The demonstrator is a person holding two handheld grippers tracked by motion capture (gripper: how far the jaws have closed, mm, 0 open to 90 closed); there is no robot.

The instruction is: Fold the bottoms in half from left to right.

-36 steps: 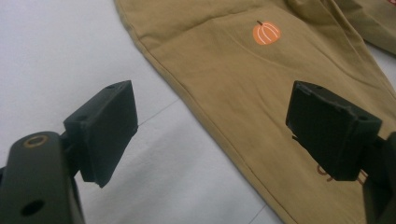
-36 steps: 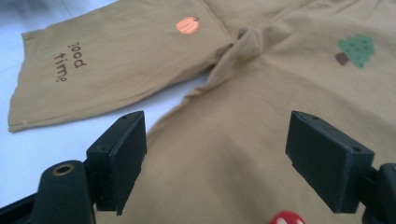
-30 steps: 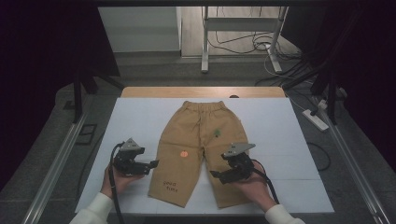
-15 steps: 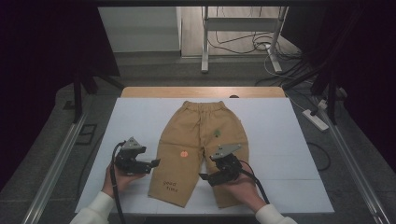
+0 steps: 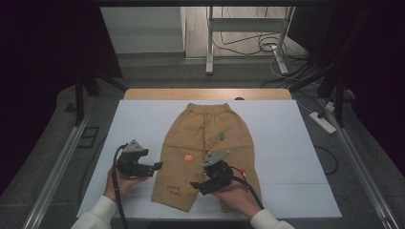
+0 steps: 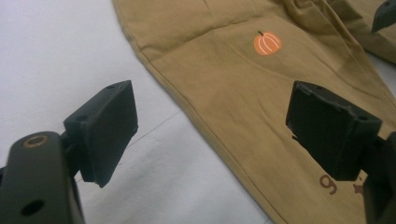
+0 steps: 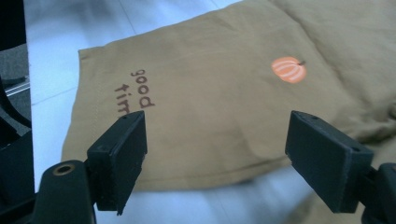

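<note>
Tan cotton shorts [image 5: 206,143] were laid flat on the white table sheet [image 5: 286,157]. Left gripper [image 5: 152,168] and right gripper [image 5: 197,186] were held apparently just above them, jaws spread, empty.

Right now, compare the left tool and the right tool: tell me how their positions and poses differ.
The left tool sits over the white table cover, beside the outer edge of the tan trousers; the right tool is over the trousers, between the legs. The left tool's own view looks along that edge toward the orange pumpkin print; the right tool faces the hem lettering. Both are hand-held, open and hold nothing.
</note>
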